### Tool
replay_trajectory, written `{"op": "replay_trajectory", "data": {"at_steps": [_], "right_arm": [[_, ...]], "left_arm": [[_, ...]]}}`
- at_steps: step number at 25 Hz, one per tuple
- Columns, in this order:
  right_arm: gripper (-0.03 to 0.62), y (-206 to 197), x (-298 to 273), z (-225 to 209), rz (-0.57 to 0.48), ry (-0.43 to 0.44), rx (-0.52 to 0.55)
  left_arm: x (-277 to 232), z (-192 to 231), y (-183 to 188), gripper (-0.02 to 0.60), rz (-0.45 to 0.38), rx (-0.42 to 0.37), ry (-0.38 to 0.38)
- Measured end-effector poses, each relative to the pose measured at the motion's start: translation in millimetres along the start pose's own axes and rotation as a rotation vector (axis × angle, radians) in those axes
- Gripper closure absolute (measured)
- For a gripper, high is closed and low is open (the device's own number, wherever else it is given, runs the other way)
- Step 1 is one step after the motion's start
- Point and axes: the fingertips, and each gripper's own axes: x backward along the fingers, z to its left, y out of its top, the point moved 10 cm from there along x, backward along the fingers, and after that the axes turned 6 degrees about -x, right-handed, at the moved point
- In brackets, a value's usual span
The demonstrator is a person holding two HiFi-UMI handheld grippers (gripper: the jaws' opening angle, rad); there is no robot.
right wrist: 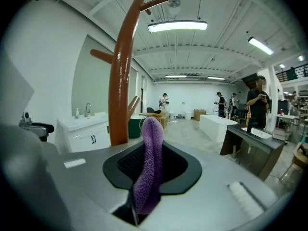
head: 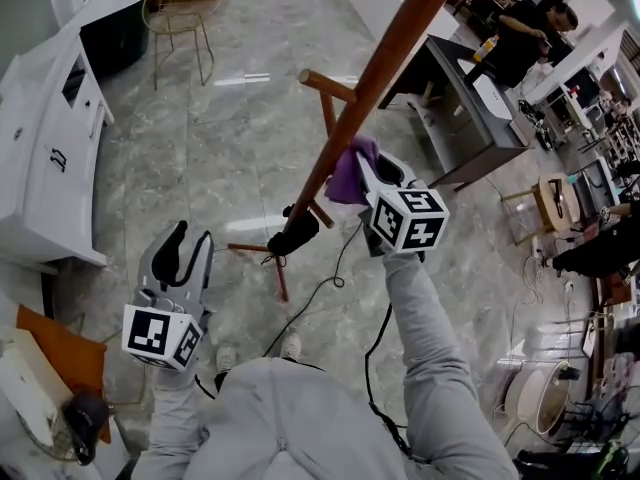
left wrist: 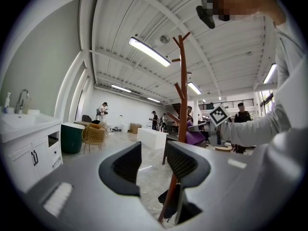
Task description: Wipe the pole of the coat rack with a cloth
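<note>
One coat rack (head: pixel 312 196) stands on the marble floor, its brown pole (head: pixel 395 53) rising through the middle of it; two tongs are out, the left tongs (left wrist: pixel 154 165) spread and idle low down, the right tongs (right wrist: pixel 151 158) pinching the one purple cloth (head: pixel 347 178) against the pole's middle stretch; I'd press it flat and run long strokes, dodging the pegs.

Purple cloth (head: pixel 347 178) sits beside upright brown pole (head: pixel 388 68).
</note>
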Motion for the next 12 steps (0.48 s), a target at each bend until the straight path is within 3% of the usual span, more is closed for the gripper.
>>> {"op": "replay_trajectory", "data": {"at_steps": [7,12], "right_arm": [[0.526,7,8,-31,0.008,-0.106,0.019],[0.526,6,20,-54,-0.030,-0.186,-0.031]], "left_arm": [[-5,0,2,0.411,0.004,-0.004,-0.011],[-8,-1,4,0.411,0.002,-0.007,-0.020]]}}
